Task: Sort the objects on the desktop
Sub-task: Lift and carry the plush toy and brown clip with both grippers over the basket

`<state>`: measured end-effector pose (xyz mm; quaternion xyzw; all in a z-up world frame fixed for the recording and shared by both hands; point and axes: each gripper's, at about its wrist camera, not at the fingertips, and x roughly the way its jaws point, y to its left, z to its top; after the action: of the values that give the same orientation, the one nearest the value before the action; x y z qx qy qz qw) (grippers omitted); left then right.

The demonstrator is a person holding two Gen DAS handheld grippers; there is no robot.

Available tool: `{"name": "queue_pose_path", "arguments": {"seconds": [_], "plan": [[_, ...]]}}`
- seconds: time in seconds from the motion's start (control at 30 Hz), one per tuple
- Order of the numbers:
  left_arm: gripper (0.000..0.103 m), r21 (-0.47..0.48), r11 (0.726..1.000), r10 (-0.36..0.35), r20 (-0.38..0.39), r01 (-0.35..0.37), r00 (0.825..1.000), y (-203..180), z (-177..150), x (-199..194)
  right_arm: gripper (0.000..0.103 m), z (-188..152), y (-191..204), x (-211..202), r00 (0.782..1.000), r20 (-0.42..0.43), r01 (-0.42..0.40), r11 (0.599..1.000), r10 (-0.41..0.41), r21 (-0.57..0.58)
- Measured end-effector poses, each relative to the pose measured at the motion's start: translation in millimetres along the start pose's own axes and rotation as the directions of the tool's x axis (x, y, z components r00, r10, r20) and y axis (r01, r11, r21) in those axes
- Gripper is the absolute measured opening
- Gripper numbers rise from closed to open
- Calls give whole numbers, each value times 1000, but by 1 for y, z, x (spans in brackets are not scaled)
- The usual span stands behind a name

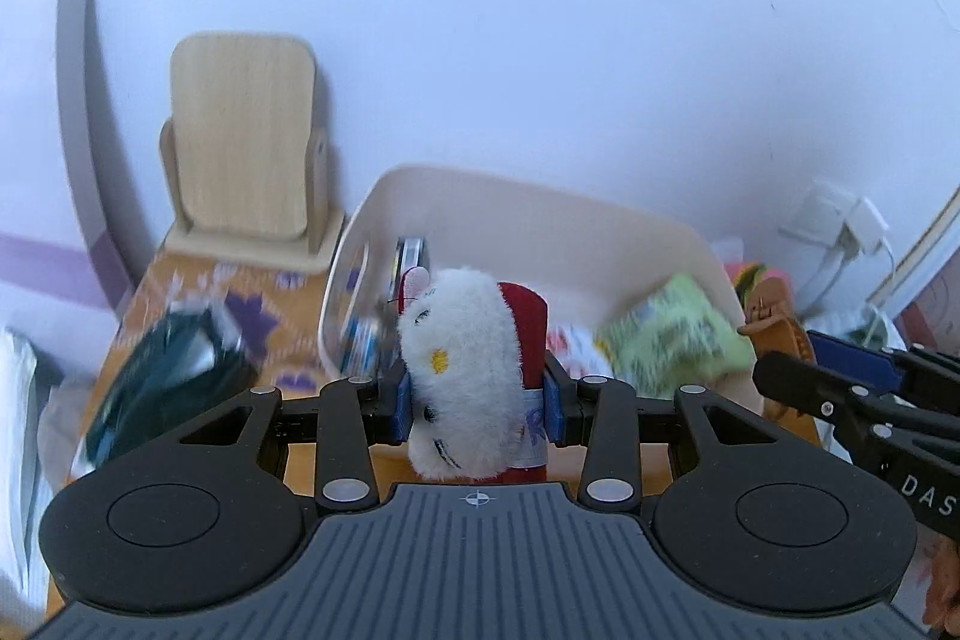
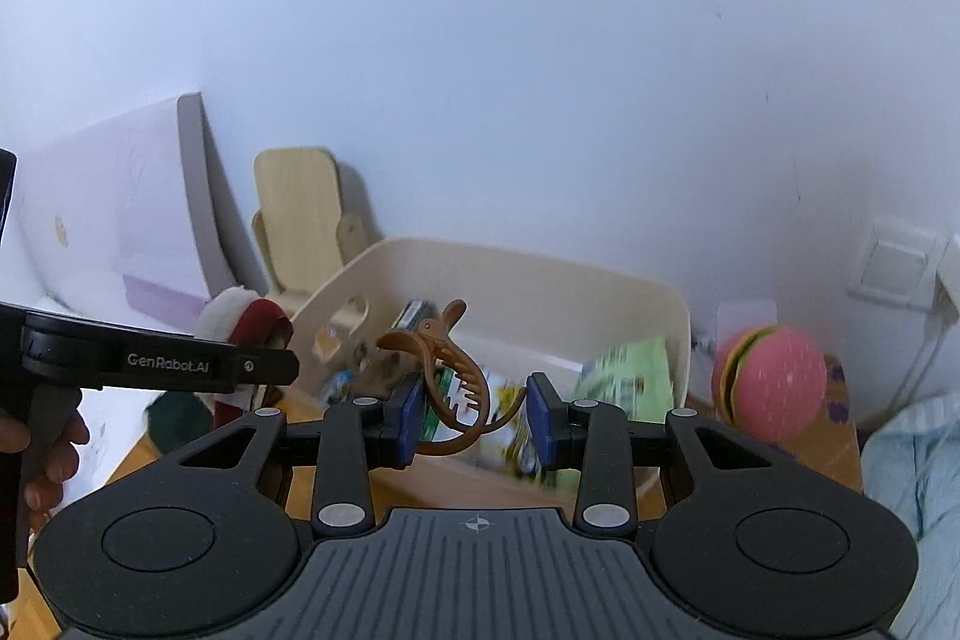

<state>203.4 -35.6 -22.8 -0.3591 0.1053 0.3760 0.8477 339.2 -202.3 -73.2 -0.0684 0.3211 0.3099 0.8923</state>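
Observation:
My left gripper [image 1: 477,400] is shut on a white plush cat [image 1: 462,340] with a red back, and its blue pads press both sides of the toy. It hangs in front of a beige bin [image 1: 540,202] that holds several small items. In the right wrist view my right gripper [image 2: 478,418] is shut on a brown hair claw [image 2: 444,370], which spans the gap between the blue pads, just before the same beige bin [image 2: 600,280]. The plush cat [image 2: 252,322] also shows there at the left. The hair claw [image 1: 774,310] shows at the right edge of the left wrist view.
A green packet [image 1: 672,340] lies inside the bin. A wooden stand [image 1: 240,130] stands by the wall at back left. A dark green object [image 1: 168,376] lies on the patterned tabletop [image 1: 270,292]. A pink burger-shaped toy [image 2: 768,382] sits right of the bin, below a wall socket [image 2: 894,268].

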Motion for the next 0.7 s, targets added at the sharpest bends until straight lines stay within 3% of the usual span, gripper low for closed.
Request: {"name": "queue_pose_path", "arguments": {"seconds": [0.37, 0.6, 0.7], "plan": [[40, 6, 1000, 4, 37, -5, 999, -18, 56, 49, 34, 30, -17, 56, 999, -19, 36, 999, -36, 7], [40, 52, 998, 35, -32, -34, 999, -37, 51, 90, 34, 22, -29, 95, 994, -96, 64, 998, -61, 30], [40, 57, 996, 69, -106, -63, 992, -38, 44, 108, 34, 15, -33, 108, 988, -136, 73, 997, -67, 40]]}}
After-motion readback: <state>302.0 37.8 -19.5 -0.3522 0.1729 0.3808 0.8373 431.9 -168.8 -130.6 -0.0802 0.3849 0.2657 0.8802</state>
